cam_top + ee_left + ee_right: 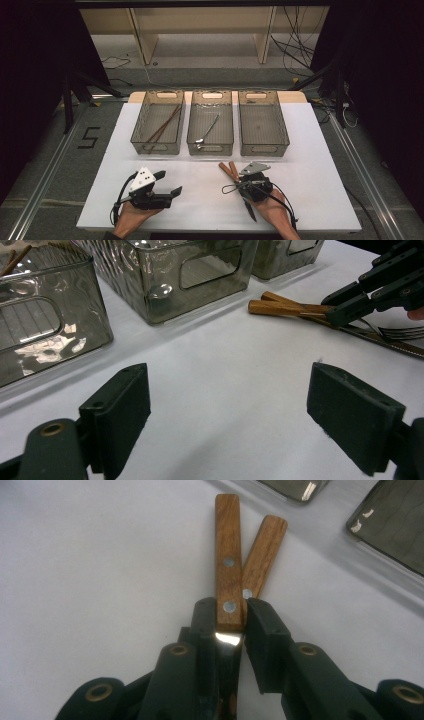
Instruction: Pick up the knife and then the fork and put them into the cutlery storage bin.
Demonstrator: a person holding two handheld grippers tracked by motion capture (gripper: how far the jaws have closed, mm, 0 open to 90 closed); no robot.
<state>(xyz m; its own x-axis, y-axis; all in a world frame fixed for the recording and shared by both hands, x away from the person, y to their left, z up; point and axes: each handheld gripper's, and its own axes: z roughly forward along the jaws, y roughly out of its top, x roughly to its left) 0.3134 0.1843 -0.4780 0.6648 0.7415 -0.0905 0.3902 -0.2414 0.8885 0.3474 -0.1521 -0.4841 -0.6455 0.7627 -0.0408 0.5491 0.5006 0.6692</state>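
Two wooden-handled pieces of cutlery (227, 555) lie crossed on the white table, handles pointing toward the bins. My right gripper (231, 607) is shut on them near the handle ends, both pads pressing on the wood. In the high view this gripper (239, 179) sits right of centre over the handles (227, 170), and a dark knife blade (250, 212) runs back toward the person's hand. The left gripper view shows the handles (280, 306) and fork tines (400, 332) beside the right gripper (345, 307). My left gripper (169, 183) rests open and empty on the table (230, 375).
Three clear grey bins stand in a row at the back of the table. The left bin (156, 146) holds chopsticks (165, 122), the middle bin (210, 148) a spoon (207, 130), and the right bin (264, 148) looks bare inside. White tabletop (200, 200) lies between the grippers.
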